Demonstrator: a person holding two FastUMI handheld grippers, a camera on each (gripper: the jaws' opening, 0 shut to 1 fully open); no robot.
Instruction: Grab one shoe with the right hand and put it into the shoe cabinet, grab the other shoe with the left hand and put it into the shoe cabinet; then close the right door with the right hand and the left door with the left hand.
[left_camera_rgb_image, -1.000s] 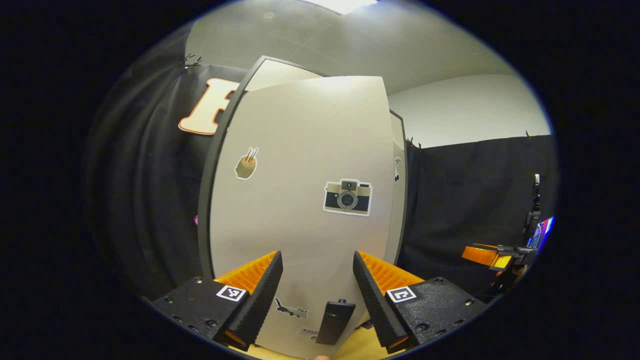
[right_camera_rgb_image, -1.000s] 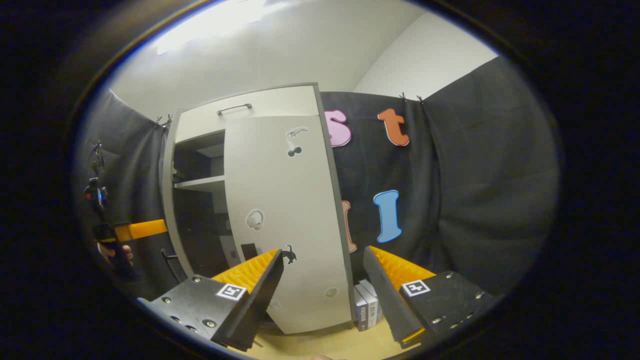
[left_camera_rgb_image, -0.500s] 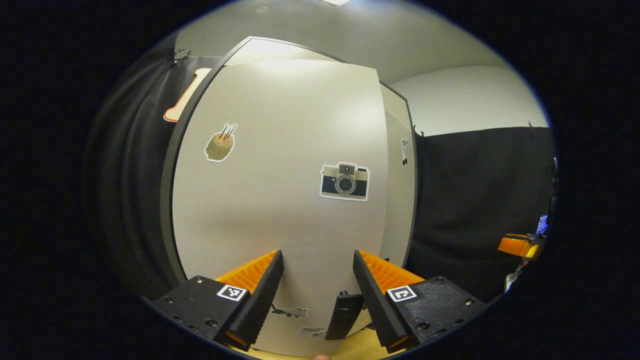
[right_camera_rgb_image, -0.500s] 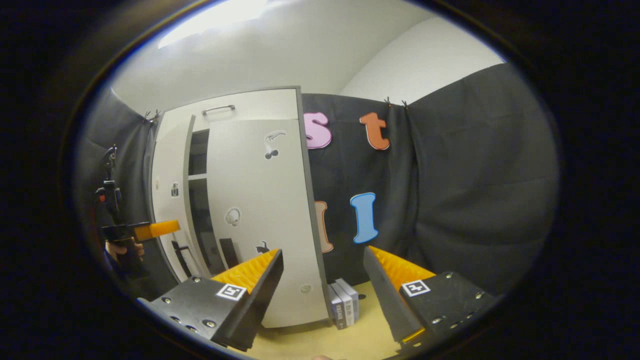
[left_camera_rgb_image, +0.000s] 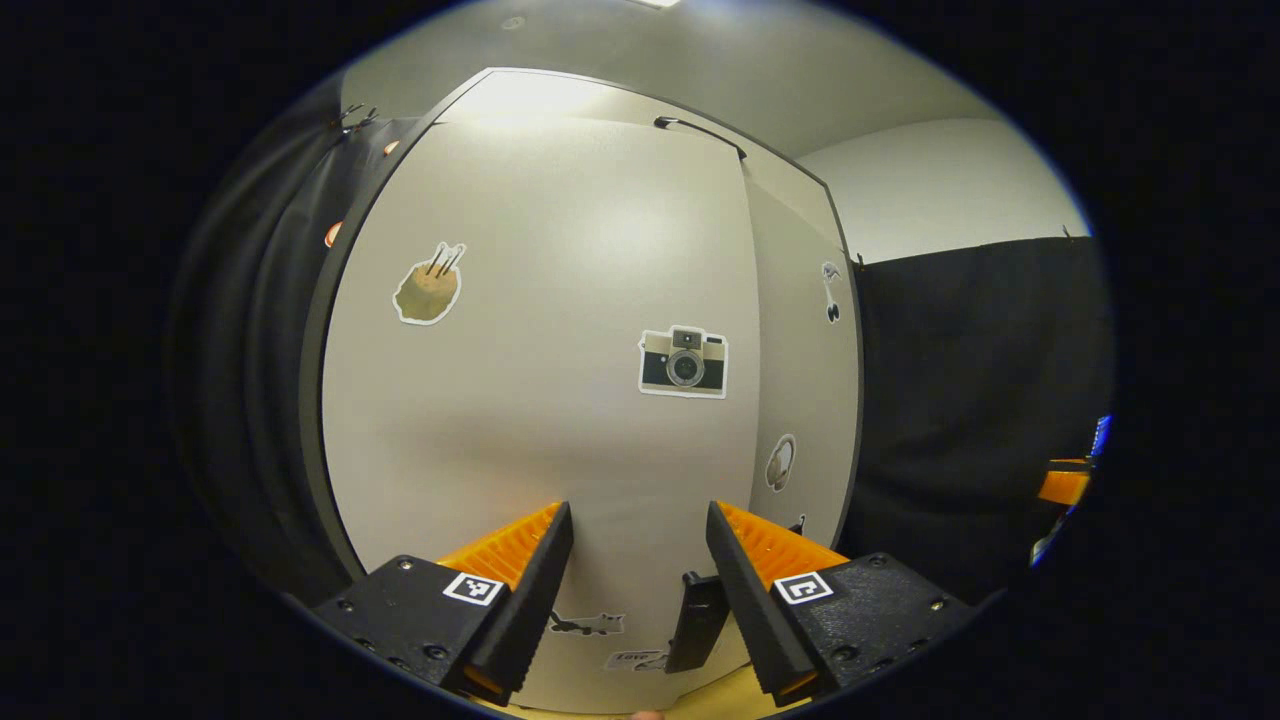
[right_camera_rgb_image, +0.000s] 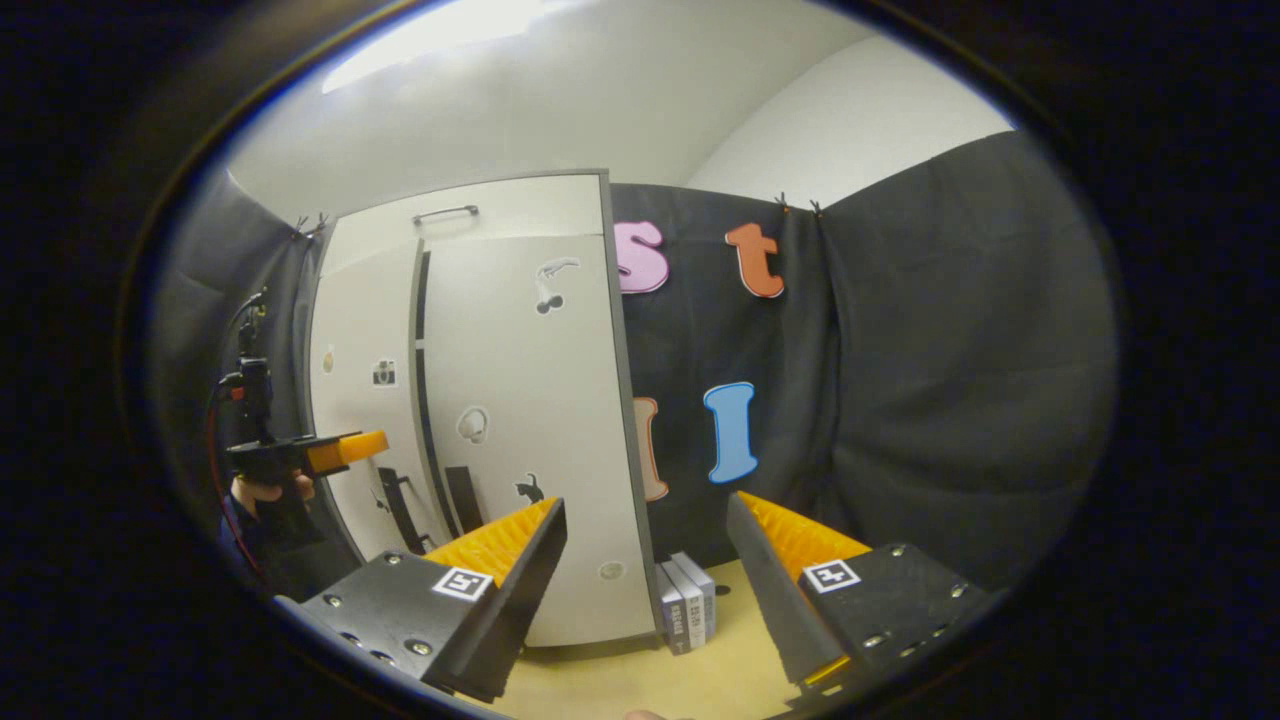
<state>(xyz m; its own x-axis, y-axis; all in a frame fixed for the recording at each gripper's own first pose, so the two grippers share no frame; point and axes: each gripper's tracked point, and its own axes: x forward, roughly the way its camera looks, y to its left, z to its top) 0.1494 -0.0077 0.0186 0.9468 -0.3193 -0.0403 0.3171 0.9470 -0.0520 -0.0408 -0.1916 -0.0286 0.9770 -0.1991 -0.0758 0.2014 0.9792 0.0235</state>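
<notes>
Left gripper (left_camera_rgb_image: 638, 560): I kept it open, empty, close against the pale flat left door (left_camera_rgb_image: 540, 400), pushing it nearly flush.
Right gripper (right_camera_rgb_image: 645, 560): I held it open, empty, back from the closed right door (right_camera_rgb_image: 530, 420).
Shoes: presumably inside the pale shoe cabinet (right_camera_rgb_image: 520, 205), hidden.

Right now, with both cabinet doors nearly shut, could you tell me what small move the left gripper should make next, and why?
Probably a short push forward. The open left gripper faces the pale left door with the camera sticker, beside its black handle. In the right gripper view a thin dark gap remains between that door and the pale right door, so it seems not fully closed.
</notes>
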